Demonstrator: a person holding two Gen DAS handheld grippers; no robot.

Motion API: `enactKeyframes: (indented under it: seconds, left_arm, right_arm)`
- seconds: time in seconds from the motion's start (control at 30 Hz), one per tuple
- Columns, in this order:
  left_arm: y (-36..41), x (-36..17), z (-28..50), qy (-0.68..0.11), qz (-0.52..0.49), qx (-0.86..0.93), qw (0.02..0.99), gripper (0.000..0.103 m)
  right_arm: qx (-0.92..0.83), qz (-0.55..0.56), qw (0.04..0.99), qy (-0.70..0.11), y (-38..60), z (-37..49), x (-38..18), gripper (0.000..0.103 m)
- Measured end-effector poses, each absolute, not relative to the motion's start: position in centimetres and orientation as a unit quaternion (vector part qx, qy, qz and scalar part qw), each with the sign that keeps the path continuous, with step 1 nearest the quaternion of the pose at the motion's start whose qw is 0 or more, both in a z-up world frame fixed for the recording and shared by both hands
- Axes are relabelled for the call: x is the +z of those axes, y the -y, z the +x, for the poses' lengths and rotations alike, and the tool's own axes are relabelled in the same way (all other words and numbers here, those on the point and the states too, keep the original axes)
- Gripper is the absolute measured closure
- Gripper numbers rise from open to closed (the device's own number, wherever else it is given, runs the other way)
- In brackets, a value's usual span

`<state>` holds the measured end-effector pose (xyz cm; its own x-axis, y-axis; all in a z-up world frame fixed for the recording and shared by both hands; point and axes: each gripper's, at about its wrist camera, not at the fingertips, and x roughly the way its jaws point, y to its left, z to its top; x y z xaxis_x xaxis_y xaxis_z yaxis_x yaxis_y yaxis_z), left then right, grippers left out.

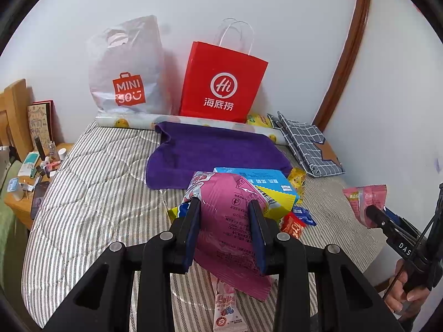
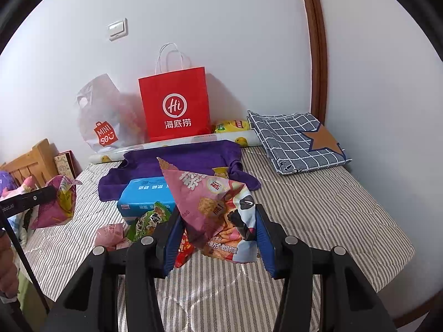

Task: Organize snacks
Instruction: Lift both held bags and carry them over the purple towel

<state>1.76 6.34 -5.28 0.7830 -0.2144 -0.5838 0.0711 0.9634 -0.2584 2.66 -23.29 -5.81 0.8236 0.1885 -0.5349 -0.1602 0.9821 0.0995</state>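
Gripping a pink snack bag (image 1: pixel 229 221), the left tongs (image 1: pixel 225 207) hold it above the striped bed (image 1: pixel 97 171). The right tongs (image 2: pixel 218 215) are clenched on a pink cracker packet (image 2: pixel 213 210). Just beyond both tongs lie a blue box (image 2: pixel 146 193) and loose snacks; farther ahead stands a red paper bag (image 2: pixel 175 105).

two shopping bags (image 1: pixel 221 83), one purple towel (image 1: pixel 216 152), one blue box (image 2: pixel 144 196).

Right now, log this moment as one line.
left gripper: shut on pink snack bag | right gripper: shut on pink cracker bag | both lifted above striped bed
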Motion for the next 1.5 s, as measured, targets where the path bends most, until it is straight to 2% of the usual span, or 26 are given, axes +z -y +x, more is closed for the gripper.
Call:
enactKeyframes:
  seconds: [0.77, 1.5]
  left_arm:
    - [-6.3, -5.7, 2.9, -0.320, -0.121, -0.092, 0.935, 0.069]
    - [-6.3, -5.5, 12.4, -0.350, -0.105, -0.102, 0.925, 0.069]
  right_arm:
    - [0.095, 0.007, 0.955, -0.281, 21.5, 3.9, -5.2, 0.057]
    - [0.105, -0.015, 0.947, -0.303, 18.0, 14.1, -5.2, 0.057]
